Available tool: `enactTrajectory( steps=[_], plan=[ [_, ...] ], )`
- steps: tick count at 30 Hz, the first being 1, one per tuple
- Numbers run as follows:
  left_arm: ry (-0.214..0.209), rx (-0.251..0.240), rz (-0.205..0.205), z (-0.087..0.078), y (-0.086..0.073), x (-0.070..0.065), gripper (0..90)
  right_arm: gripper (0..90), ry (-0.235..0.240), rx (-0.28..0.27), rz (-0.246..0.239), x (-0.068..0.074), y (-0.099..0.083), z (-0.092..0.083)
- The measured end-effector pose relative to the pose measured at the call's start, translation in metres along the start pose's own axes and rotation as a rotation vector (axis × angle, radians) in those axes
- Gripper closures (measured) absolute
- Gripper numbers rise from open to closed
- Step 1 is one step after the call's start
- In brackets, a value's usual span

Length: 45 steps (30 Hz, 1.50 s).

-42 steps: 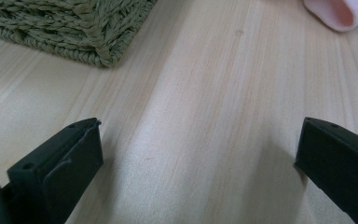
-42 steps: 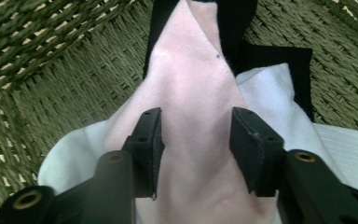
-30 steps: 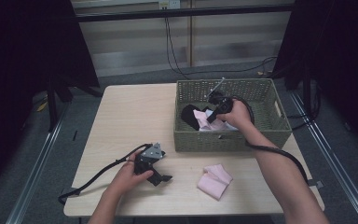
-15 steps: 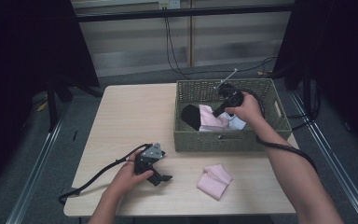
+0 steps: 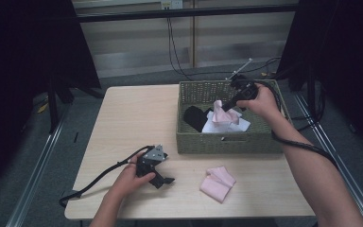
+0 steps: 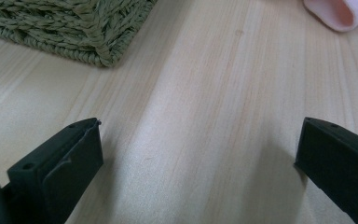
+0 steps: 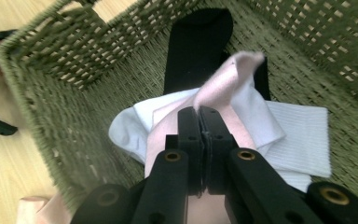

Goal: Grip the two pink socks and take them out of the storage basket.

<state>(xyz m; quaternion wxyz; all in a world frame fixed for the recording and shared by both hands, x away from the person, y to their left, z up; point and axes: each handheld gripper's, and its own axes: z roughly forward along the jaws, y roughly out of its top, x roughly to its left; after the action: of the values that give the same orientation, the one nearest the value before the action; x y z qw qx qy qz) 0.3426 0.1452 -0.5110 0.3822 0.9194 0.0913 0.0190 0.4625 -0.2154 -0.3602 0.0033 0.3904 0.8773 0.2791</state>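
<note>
In the right gripper view the lower end of the pink sock (image 7: 214, 98) disappears behind the jaws, so how far it hangs is hidden; a pale pink bit at the bottom left corner is cut off by the frame. The right gripper (image 7: 199, 114) has its jaws pressed together on the sock — pinching a fold of it. The sock is soft, light pink, creased lengthwise, its free end flopped over above the jaws. It is held up inside the basket (image 7: 42, 93), over a white sock (image 7: 298, 135) and a black sock (image 7: 193, 46) lying on the basket floor.

Nearer the person, the left gripper (image 5: 157, 171) rests on the table (image 5: 132, 118), jaws spread wide with bare wood between them. Another pink sock (image 5: 217, 183) lies folded on the table just in front of the basket — its far edge is cropped in the left gripper view.
</note>
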Motion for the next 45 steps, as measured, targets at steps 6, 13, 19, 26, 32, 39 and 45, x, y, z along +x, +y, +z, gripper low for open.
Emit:
enactTrajectory(
  steps=[6, 13, 19, 26, 32, 39, 45],
  plan=[
    [0.003, 0.004, 0.000, 0.000, 0.000, 0.000, 0.0, 88.3, 0.012, -0.017, -0.009, 0.002, 0.000, -0.018],
    [0.003, 0.005, 0.001, 0.000, 0.000, 0.000, 0.0, 88.2, 0.008, -0.012, -0.041, 0.008, 0.000, -0.038],
    [0.003, 0.004, 0.001, 0.000, 0.000, 0.000, 0.0, 88.2, 0.011, -0.014, -0.041, 0.011, 0.000, -0.049],
    [0.003, 0.003, -0.001, 0.000, 0.000, 0.000, 0.0, 88.2, 0.016, -0.013, -0.046, 0.015, 0.000, -0.060],
    [0.003, 0.003, -0.001, 0.000, 0.000, 0.000, 0.0, 88.2, 0.015, -0.014, -0.066, 0.019, 0.001, -0.073],
    [0.003, 0.003, -0.002, 0.000, 0.000, 0.000, 0.0, 88.2, 0.019, -0.009, -0.093, 0.027, 0.000, -0.083],
    [0.004, 0.003, -0.001, 0.000, 0.000, 0.000, 0.0, 88.0, 0.028, -0.014, -0.119, 0.036, 0.000, -0.093]
  ],
)
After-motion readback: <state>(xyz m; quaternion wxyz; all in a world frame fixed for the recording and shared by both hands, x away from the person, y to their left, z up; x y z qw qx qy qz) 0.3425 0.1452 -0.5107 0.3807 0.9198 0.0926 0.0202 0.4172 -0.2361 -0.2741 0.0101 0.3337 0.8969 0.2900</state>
